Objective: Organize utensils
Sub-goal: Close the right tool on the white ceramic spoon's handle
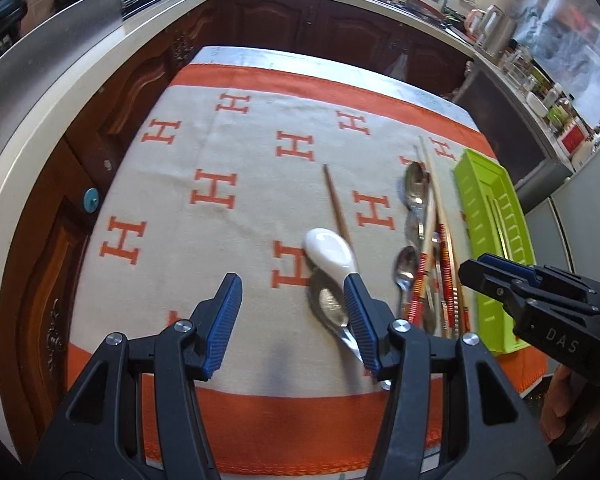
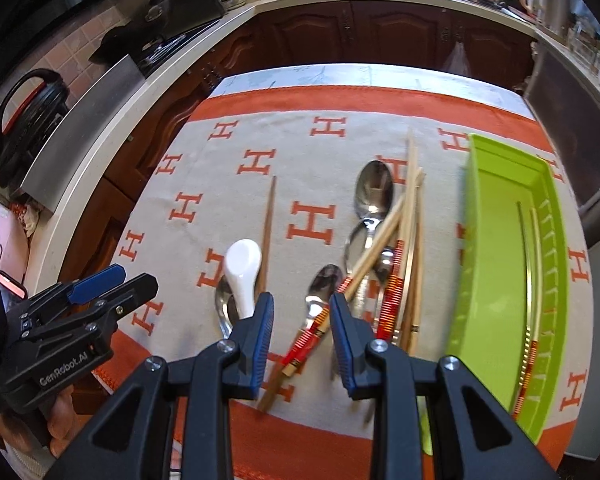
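Observation:
A white ceramic spoon (image 1: pixel 330 252) lies on the cloth over a metal spoon (image 1: pixel 332 308), just ahead of my open left gripper (image 1: pixel 293 316), whose right finger sits over the handle. A brown chopstick (image 1: pixel 338 204) lies beyond it. Metal spoons and red-banded chopsticks (image 1: pixel 420 240) are piled beside the green tray (image 1: pixel 484 280). My right gripper (image 2: pixel 302 332) is open above a red-banded chopstick (image 2: pixel 306 342) and a small metal spoon (image 2: pixel 324 288). The white spoon (image 2: pixel 242 268) is to its left. The green tray (image 2: pixel 496 240) holds two chopsticks (image 2: pixel 534 280).
The table is covered by a beige and orange cloth (image 1: pixel 220 184) with H marks. Wooden cabinets and a white counter (image 1: pixel 60 120) wrap around the left and far sides. My left gripper (image 2: pixel 132 280) shows at the left of the right wrist view, held by a hand.

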### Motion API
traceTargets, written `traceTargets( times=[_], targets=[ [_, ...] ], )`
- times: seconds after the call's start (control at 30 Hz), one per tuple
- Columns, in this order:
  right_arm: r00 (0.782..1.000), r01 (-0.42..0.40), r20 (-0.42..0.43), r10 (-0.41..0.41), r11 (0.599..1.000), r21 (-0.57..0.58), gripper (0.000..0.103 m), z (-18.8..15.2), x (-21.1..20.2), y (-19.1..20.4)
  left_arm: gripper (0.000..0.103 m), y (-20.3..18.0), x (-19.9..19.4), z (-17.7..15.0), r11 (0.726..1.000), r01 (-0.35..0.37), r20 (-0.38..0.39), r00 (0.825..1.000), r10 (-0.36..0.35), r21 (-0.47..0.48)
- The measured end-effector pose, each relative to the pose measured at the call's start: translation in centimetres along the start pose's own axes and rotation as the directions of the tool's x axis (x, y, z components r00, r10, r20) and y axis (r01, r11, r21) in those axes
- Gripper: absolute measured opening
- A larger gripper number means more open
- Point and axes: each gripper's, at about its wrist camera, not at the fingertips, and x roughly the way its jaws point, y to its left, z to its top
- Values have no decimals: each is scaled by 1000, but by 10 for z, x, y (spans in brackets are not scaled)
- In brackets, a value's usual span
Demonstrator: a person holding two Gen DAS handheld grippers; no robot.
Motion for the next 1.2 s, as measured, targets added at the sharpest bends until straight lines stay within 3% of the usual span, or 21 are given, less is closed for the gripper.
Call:
traceTargets(
  times=[0.2,0.67,0.87,1.2],
  targets=[
    [997,-56,-48,55,998,-31,29,5,23,14,50,27,13,-1,998,10,-35,999,-12,-57],
    [972,-157,-185,146,986,-46,29,6,87,29,50,35,44,-15,996,44,-114,992,-52,-77],
    [965,-189,-192,177,981,-43,29,11,99,32,50,38,50,-18,995,45,-125,991,-56,-84],
    [975,-176,-148,163,981,-81,29,20,104,33,50,39,54,-25,995,54,-140,988,-65,-80]
  ],
)
